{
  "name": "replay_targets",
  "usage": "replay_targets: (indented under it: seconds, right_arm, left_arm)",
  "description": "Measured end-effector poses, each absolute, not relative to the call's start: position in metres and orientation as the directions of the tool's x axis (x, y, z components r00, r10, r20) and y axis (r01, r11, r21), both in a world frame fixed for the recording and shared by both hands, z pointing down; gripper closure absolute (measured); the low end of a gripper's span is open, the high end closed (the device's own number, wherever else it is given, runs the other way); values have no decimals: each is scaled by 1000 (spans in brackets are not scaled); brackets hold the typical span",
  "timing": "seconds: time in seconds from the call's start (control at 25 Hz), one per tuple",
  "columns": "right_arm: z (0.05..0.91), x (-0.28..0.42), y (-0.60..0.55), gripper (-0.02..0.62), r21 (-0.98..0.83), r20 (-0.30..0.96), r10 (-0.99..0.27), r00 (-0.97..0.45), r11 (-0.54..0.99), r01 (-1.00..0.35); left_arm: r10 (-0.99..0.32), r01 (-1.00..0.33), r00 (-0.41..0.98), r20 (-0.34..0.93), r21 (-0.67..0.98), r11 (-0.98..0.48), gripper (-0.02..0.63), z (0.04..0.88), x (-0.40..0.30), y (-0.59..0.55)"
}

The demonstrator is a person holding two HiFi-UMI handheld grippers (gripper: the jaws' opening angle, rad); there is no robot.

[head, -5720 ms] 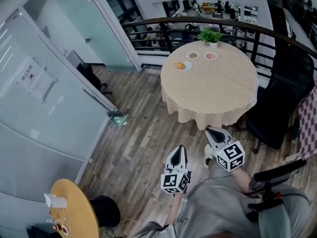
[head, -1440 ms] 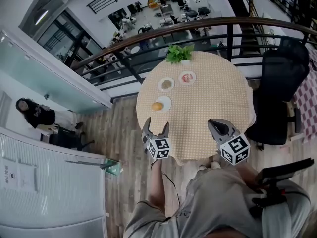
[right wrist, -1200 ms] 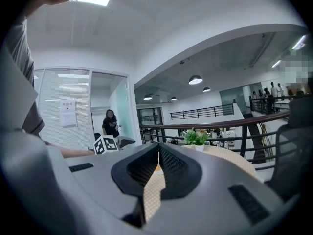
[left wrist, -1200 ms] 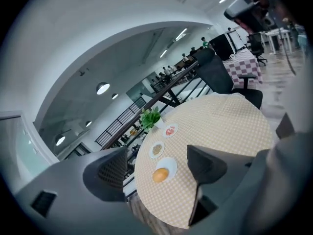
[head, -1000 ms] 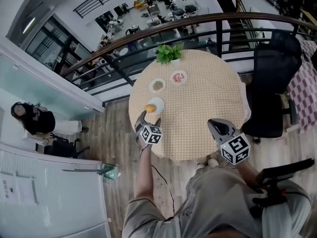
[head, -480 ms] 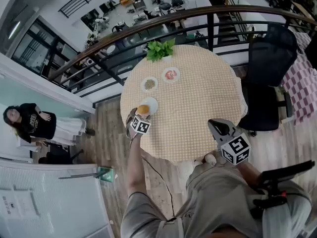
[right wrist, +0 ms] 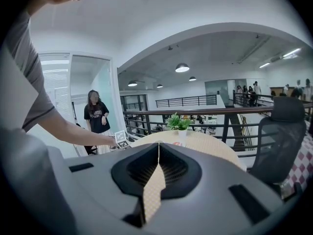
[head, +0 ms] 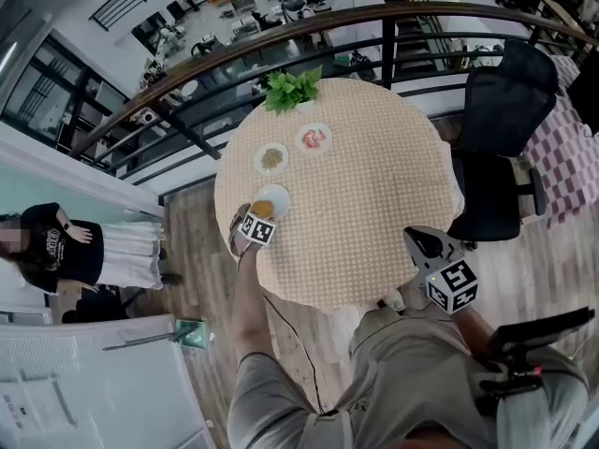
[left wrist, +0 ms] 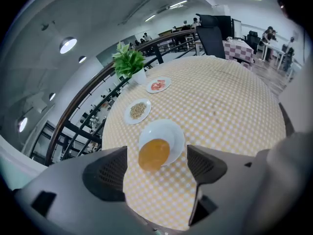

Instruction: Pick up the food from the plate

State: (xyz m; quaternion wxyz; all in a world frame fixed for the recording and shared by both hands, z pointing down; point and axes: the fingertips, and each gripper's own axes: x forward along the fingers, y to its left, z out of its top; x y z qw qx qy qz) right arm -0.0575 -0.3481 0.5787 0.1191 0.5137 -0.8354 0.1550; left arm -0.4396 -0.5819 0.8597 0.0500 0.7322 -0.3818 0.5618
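Observation:
A round orange piece of food (left wrist: 154, 153) lies on a small white plate (left wrist: 172, 131) near the left edge of the round checked table (head: 374, 204). My left gripper (left wrist: 157, 164) hangs just above the food, open, one jaw on either side and neither touching it. In the head view the same gripper (head: 248, 221) sits at the plate (head: 277, 197), its marker cube partly covering the food (head: 263, 210). My right gripper (head: 420, 240) is held at the table's near edge, shut and empty; its own view shows the right gripper (right wrist: 158, 153) with the tips meeting.
A plate of grains (head: 271, 158) and a plate with red food (head: 314, 138) lie further along the table, with a potted plant (head: 292, 87) at the far edge. A black office chair (head: 501, 101) stands at the right, a railing (head: 402, 12) behind. A person (head: 56, 251) stands left.
My left gripper has gone forward and down from the table's near edge to the plate with the orange food, jaws staying open. The right gripper has sunk a little.

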Motion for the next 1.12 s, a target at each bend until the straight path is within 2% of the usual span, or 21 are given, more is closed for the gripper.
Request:
replay_targets:
  seconds: [0.4, 0.88, 1.12]
  right_arm:
    - [596, -75, -353, 580, -124, 417, -800, -432, 421, -899]
    - [610, -69, -348, 580, -101, 461, -796, -392, 391, -915]
    - [610, -63, -350, 580, -100, 471, -795, -383, 384, -918]
  left_arm:
    - [-417, -507, 50, 908, -337, -793, 210, 912, -443, -611]
    - [-303, -444, -5, 953, -273, -853, 210, 961, -451, -626]
    - [-261, -497, 5, 965, -224, -838, 212, 966, -456, -621]
